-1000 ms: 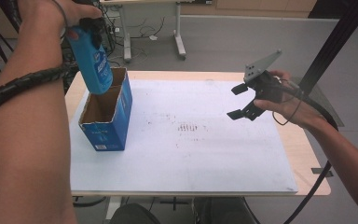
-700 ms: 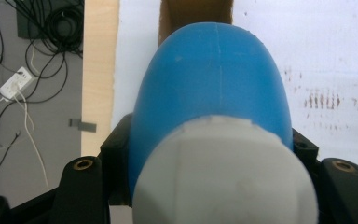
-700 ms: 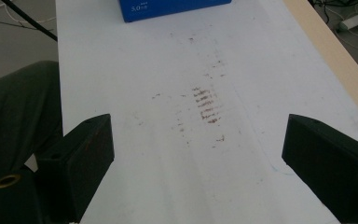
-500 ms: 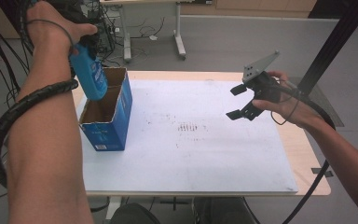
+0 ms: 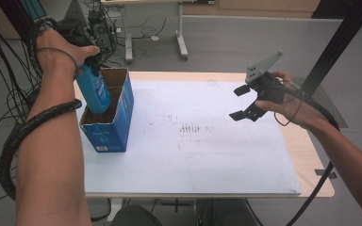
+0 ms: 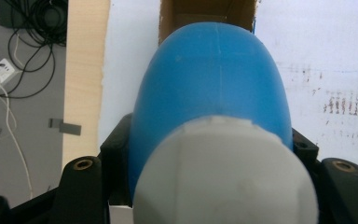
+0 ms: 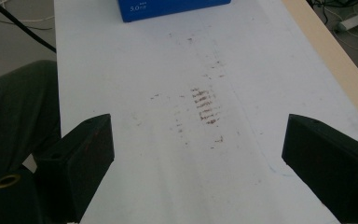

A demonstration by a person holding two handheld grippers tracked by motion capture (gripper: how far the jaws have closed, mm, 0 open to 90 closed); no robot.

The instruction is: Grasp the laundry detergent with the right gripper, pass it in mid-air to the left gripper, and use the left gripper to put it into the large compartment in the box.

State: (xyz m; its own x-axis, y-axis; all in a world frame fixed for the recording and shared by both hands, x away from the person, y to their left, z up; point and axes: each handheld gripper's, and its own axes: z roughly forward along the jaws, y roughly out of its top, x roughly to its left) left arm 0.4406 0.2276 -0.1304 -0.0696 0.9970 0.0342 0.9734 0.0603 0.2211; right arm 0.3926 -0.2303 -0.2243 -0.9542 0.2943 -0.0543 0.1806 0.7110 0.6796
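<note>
Bottle going into the box

Left tongs point(image 5: 90, 66) clamped on the blue bottle point(image 5: 95, 92) w/ its bottom end already inside the open blue box point(image 5: 111, 134) right under them. Right tongs point(image 5: 245, 101) wide open, nothing in them, hovering over the counter point(image 5: 207, 155), well apart from the box.

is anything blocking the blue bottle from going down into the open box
Nothing visible does. The blue bottle, held in the left gripper, already has its lower end inside the open top of the box.

White-covered worktop point(image 5: 226, 160) with brown smudges point(image 5: 191, 129) at centre; cables point(image 5: 0, 94) on floor toward nine o'clock.
</note>
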